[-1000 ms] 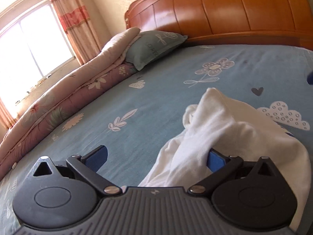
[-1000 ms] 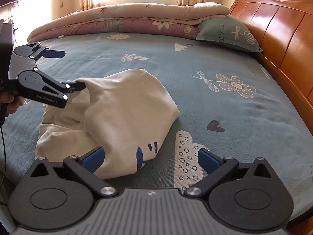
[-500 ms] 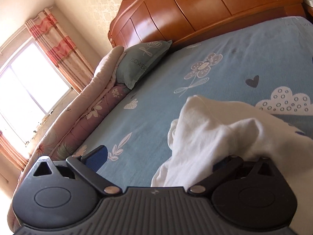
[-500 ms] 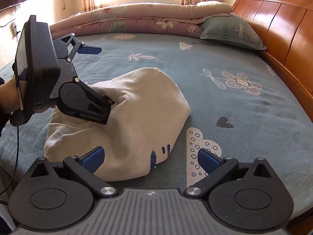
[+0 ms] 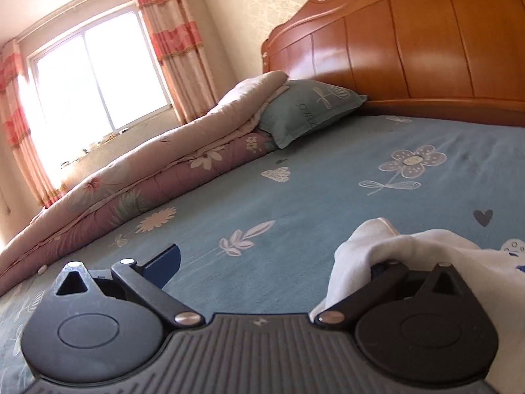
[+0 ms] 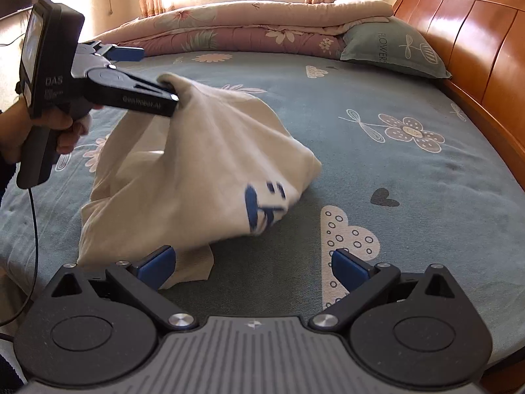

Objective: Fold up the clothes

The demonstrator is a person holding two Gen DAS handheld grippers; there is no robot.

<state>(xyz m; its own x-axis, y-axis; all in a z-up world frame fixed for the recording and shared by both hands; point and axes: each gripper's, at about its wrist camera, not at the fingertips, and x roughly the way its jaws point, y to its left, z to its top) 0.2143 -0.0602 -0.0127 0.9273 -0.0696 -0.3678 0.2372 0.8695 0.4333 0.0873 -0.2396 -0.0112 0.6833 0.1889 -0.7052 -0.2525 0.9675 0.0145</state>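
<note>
A cream garment with blue print (image 6: 197,177) lies bunched on the blue bedsheet (image 6: 410,177). My left gripper (image 6: 154,75) is open; the cloth hangs over its lower finger and is lifted into a peak. In the left wrist view the garment (image 5: 426,252) drapes over the right finger, and the left finger (image 5: 164,262) is bare, with the gripper (image 5: 272,262) wide apart. My right gripper (image 6: 251,262) is open and empty, low over the sheet at the garment's near edge.
A folded floral quilt (image 6: 242,29) lies along the far side by the window. A green pillow (image 6: 393,49) leans at the wooden headboard (image 6: 475,42) on the right. The sheet stretches to the right of the garment.
My left gripper has risen and swung, lifting the hooked cloth into a taller peak and turning up the blue print. My right gripper has barely moved.
</note>
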